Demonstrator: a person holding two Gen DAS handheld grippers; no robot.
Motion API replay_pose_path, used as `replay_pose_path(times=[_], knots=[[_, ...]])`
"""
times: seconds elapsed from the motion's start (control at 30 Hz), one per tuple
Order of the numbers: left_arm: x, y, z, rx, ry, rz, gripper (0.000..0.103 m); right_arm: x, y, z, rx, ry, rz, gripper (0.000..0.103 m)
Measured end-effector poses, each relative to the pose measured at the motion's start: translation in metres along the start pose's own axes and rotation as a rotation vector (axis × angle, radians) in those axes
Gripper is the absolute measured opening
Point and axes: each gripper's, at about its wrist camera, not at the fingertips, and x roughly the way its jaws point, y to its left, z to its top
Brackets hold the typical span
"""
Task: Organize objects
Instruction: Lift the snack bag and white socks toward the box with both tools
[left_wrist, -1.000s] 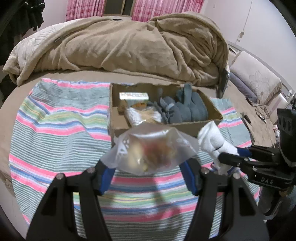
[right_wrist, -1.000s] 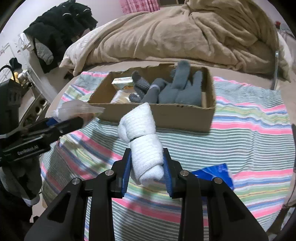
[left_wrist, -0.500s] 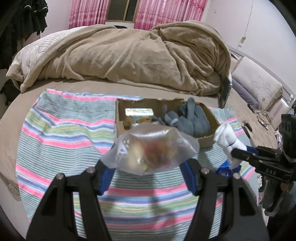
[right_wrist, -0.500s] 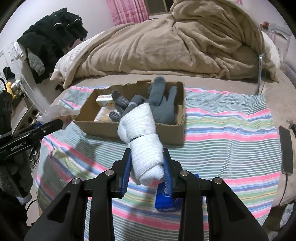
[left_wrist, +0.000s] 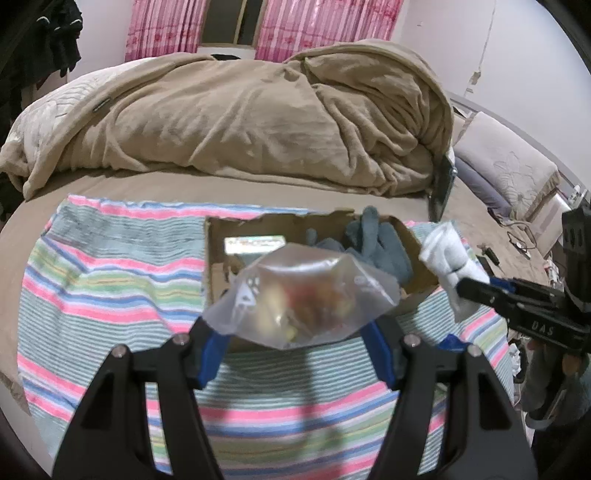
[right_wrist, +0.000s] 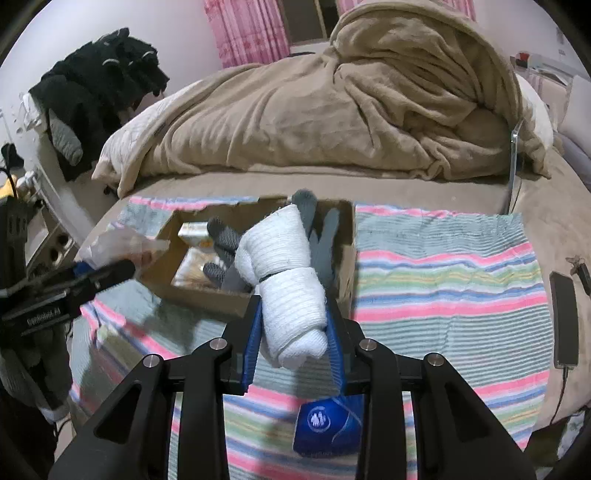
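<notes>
My left gripper (left_wrist: 295, 328) is shut on a clear plastic bag (left_wrist: 303, 295) with small items inside, held above the striped cloth in front of the cardboard box (left_wrist: 218, 269). My right gripper (right_wrist: 293, 336) is shut on a rolled white sock (right_wrist: 284, 280), held up over the cloth near the box (right_wrist: 347, 258). The box holds grey gloves (left_wrist: 373, 243) and a small light packet (left_wrist: 255, 243). The right gripper with the sock (left_wrist: 447, 258) also shows at the right of the left wrist view. The left gripper with the bag (right_wrist: 122, 243) shows at the left of the right wrist view.
A striped cloth (left_wrist: 92, 288) covers the near part of the bed. A heaped tan blanket (left_wrist: 240, 118) lies behind the box. A blue pouch (right_wrist: 325, 424) lies on the cloth under the right gripper. A phone (right_wrist: 563, 317) lies at the right edge. Dark clothes (right_wrist: 99, 88) hang at the left.
Both grippers have pulled back and risen away from the box, each still holding its item. The box now looks smaller and farther off, and the blue pouch has come into view.
</notes>
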Motion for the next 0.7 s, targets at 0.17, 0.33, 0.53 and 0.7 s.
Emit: replay_pose_path(times=[0.17, 0.33, 0.53, 0.7], knots=[[0.011, -0.005, 0.005, 0.001, 0.007, -0.006, 0.067, 0.006, -0.008, 0.009, 0.040, -0.020, 0.003, 0.034], [0.024, -0.012, 0.010, 0.003, 0.010, -0.018, 0.067, 0.015, -0.014, 0.020, 0.070, -0.037, 0.006, 0.034], [0.042, -0.027, 0.016, 0.042, 0.025, -0.040, 0.067, 0.030, -0.020, 0.028, 0.101, -0.043, 0.006, 0.034], [0.057, -0.035, 0.017, 0.050, 0.053, -0.064, 0.067, 0.045, -0.029, 0.029, 0.145, -0.035, 0.000, 0.034]])
